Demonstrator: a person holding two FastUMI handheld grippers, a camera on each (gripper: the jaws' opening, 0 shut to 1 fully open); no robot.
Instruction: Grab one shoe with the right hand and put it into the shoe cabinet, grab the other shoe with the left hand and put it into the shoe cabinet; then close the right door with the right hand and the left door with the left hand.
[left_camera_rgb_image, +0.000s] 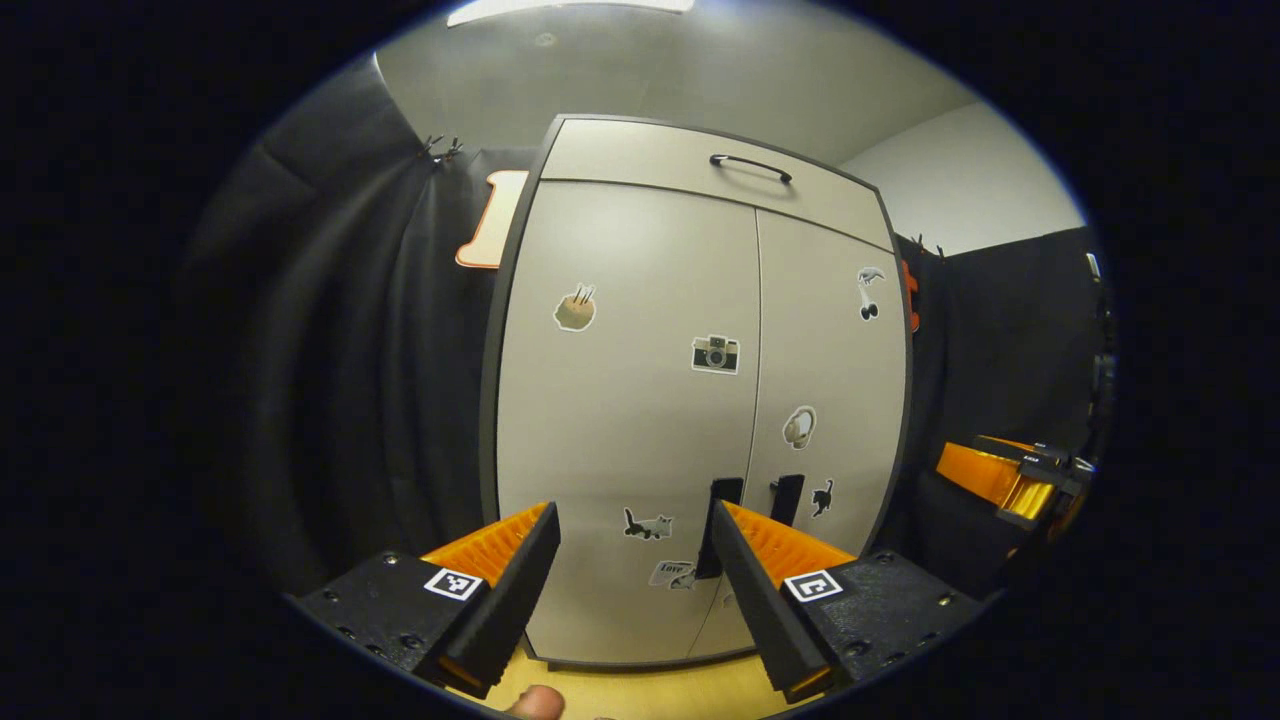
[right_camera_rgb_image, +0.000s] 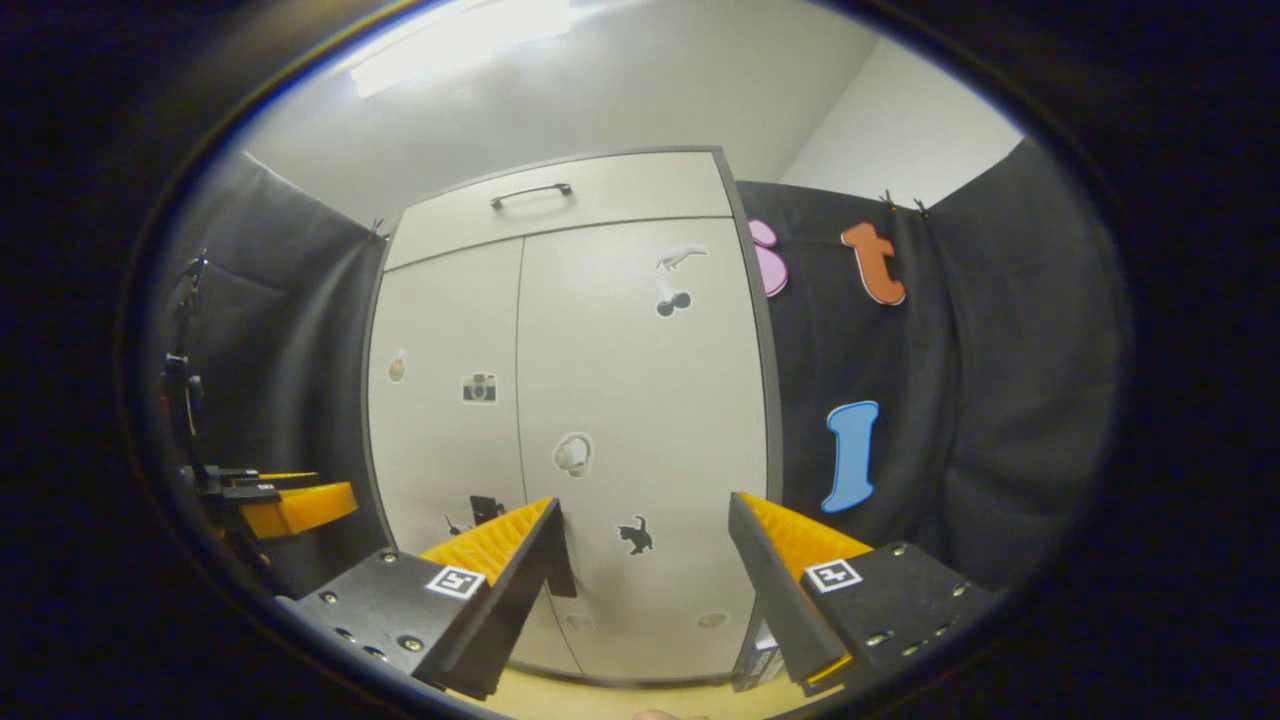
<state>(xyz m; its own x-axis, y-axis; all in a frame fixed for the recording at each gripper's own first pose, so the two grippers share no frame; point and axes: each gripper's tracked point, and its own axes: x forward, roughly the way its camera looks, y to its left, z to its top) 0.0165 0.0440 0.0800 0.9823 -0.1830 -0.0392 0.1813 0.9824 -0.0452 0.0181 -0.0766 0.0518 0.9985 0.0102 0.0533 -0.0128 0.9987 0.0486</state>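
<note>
Both doors of the shoe cabinet (left_camera_rgb_image: 690, 400) sit flush here, the left door (left_camera_rgb_image: 625, 400) and the right door (left_camera_rgb_image: 830, 390) meeting at a thin seam, and no shoe can be seen from either gripper view, so my read is that the shoes are inside and the job is at or near its end. The left gripper (left_camera_rgb_image: 635, 555) hangs in front of the left door with its jaws wide and nothing between them; its fingers frame the dark pull (left_camera_rgb_image: 722, 525) near the seam. The right gripper (right_camera_rgb_image: 645, 545) faces the right door, jaws likewise spread wide and empty, with a cat sticker (right_camera_rgb_image: 635, 536) showing in the gap. Over at the edge of the right gripper view, the left gripper shows again beside the cabinet. The risk now: a finger drifting forward could catch a pull and drag a door back open, or a door not fully latched could swing out once the hands leave.
</note>
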